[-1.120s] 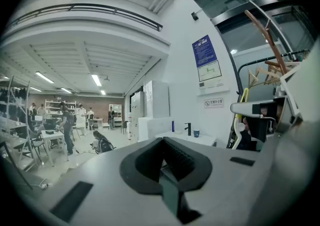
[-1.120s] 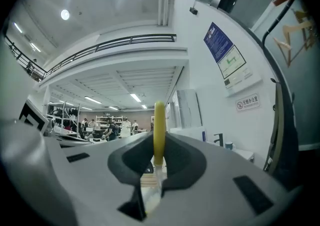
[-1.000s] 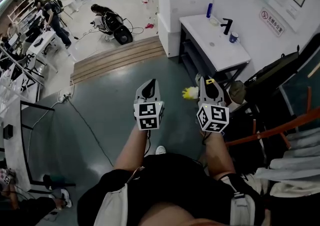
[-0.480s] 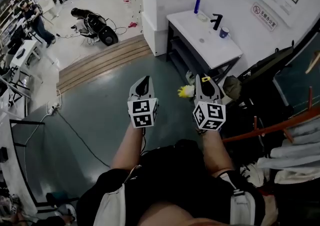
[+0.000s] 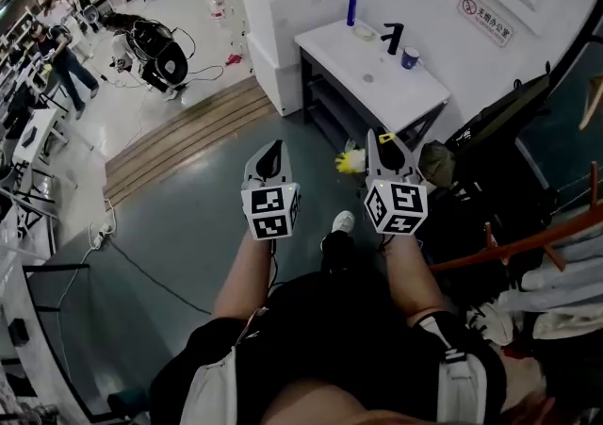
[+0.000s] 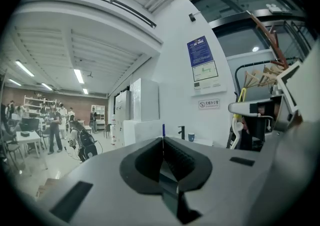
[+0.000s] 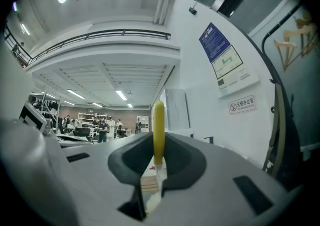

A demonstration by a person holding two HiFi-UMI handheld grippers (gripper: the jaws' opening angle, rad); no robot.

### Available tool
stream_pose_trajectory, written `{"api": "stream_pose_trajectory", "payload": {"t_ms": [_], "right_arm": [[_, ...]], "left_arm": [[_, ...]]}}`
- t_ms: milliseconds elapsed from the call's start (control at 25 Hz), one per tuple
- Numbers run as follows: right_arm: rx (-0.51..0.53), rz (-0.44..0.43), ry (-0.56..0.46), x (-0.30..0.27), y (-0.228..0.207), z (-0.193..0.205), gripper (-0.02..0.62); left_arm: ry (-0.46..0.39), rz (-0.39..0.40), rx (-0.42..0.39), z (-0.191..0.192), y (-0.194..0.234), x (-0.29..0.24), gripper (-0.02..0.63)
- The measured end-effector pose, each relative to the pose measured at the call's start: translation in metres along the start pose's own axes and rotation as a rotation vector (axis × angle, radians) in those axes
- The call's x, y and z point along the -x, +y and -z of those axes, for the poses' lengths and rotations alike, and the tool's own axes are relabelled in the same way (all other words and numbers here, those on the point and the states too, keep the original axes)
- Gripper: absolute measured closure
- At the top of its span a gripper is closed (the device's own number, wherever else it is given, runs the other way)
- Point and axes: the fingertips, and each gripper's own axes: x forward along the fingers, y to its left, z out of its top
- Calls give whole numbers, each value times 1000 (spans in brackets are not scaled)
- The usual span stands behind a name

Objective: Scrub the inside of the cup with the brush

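Big open lab hall. Grey floor with a loose cable. Desks and people far left, strip lights overhead. White washstand with tap, and a notice on the wall.

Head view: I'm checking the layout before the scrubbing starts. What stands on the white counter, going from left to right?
blue bottle → black tap → blue cup

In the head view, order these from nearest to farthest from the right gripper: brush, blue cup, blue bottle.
1. brush, gripped in the right gripper
2. blue cup, on the counter, right side
3. blue bottle, at the counter's far end
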Motion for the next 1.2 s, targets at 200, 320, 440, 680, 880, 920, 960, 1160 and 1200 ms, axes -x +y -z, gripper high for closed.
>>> {"api": "stream_pose_trajectory", "payload": {"t_ms": [200, 320, 440, 680, 880, 920, 960, 1160, 1200], "right_arm": [[-19, 31, -2, -48, -36, 13, 540], [-18, 41, -3, -82, -58, 18, 540], [-32, 54, 6, -123, -86, 25, 541], [-39, 83, 54, -204, -150, 34, 541], [-15, 139, 54, -259, -214, 28, 541], [-10, 153, 51, -266, -225, 25, 541], [-6, 169, 47, -273, -237, 23, 541], [-3, 260, 51, -294, -285, 22, 541], [-5, 283, 57, -296, -293, 25, 541]], "left_arm": [[15, 46, -35, -1, -11, -62, 594], [22, 71, -42, -2, -17, -107, 594], [35, 101, -74, -6, -26, -158, 594], [53, 151, -51, -15, -41, -267, 594], [49, 208, -36, -29, -62, -358, 594], [46, 221, -32, -33, -68, -372, 594], [43, 233, -31, -36, -73, -386, 594], [75, 313, -53, -32, -99, -445, 594], [81, 336, -57, -30, -105, -457, 594]]}}
